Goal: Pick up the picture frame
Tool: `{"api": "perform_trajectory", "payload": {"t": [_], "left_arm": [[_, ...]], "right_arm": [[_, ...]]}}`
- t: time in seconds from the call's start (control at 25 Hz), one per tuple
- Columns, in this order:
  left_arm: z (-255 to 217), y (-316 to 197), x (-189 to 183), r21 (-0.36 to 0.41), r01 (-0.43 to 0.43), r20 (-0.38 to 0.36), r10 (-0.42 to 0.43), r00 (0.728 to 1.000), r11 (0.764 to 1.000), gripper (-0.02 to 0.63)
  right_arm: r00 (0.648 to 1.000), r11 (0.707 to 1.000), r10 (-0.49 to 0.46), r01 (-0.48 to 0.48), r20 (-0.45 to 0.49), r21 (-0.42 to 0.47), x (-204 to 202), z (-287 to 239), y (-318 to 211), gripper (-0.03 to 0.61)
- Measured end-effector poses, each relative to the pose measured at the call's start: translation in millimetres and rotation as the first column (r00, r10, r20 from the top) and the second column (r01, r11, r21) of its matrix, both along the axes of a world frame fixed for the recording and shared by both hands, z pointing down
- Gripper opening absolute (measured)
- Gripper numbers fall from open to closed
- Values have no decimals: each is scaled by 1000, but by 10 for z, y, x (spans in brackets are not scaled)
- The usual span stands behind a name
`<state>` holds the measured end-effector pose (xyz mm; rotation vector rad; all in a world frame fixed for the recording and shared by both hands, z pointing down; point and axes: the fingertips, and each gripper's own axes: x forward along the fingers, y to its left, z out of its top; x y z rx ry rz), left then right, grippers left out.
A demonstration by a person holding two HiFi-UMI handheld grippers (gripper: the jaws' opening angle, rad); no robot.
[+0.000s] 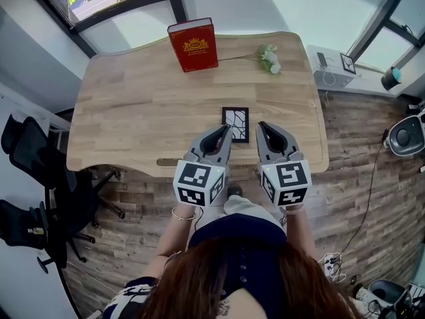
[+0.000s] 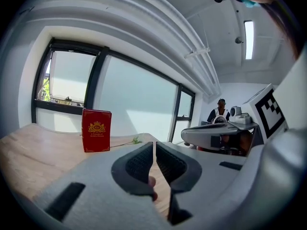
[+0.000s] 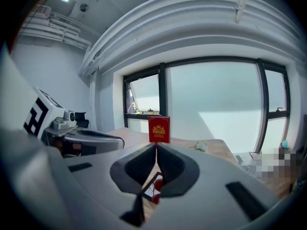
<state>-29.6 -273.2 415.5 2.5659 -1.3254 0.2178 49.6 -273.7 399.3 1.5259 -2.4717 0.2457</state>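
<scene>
A small black picture frame [image 1: 235,123] lies flat on the wooden table [image 1: 133,111], near its front edge. My left gripper [image 1: 222,131] hovers just left of the frame with its jaws shut and nothing between them. My right gripper [image 1: 263,128] sits just right of the frame, also shut and empty. In the right gripper view a corner of the frame [image 3: 152,189] shows below the closed jaws [image 3: 156,147]. The left gripper view shows its closed jaws [image 2: 154,145] pointing across the table; the frame is hidden there.
A red book [image 1: 193,44] stands upright at the table's far edge, also seen as the book [image 2: 96,130] and the book [image 3: 159,129]. A white flower sprig [image 1: 267,57] lies right of it. Black office chairs [image 1: 33,178] stand at the left; a white cabinet [image 1: 332,68] at the right.
</scene>
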Motion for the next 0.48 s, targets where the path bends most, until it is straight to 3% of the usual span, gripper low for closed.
{"api": "perform_trajectory", "payload": {"t": [0.48], "left_arm": [[502, -310, -76, -101, 0, 19, 2, 1000, 995, 37]], "right_arm": [[998, 993, -40, 35, -51, -109, -28, 533, -339, 28]]}}
